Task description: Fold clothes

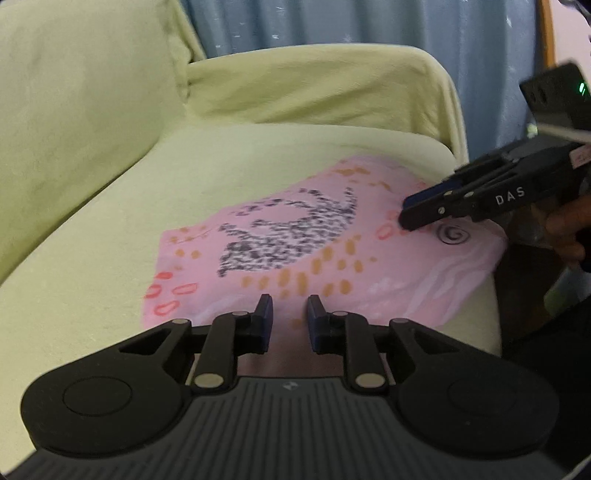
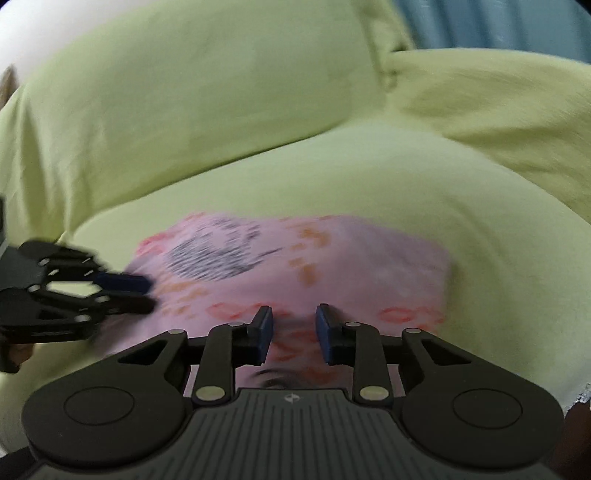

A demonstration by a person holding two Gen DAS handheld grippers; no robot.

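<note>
A pale green sofa (image 1: 110,184) fills the left of the left wrist view, its back cushion rising on the far left and its armrest (image 1: 314,85) running across the far side, with a blue curtain (image 1: 369,26) behind it. On the seat cushion lies the pink garment (image 1: 280,243), spread flat in a rough rectangle, printed with a black speckled figure, orange dashes, red rings and a black spiral near its right end. Its right edge reaches the right edge of the seat.

The left gripper (image 1: 289,314) hovers over the near edge of the garment, its blue-padded fingers set a narrow gap apart with nothing between them; pink cloth shows through the gap.

Further right, the right gripper (image 1: 404,216) comes in from the right side, held by a hand (image 1: 565,229), with its tip over the right part of the garment, just beside the spiral. In this view its fingers look nearly together.

The right wrist view is blurred. There the right gripper (image 2: 293,323) sits above the near edge of the garment (image 2: 351,258), fingers parted by a modest gap and holding nothing, while the left gripper (image 2: 147,291) enters from the left, its tips at the garment's left edge. Whether either tip touches the cloth cannot be told.
</note>
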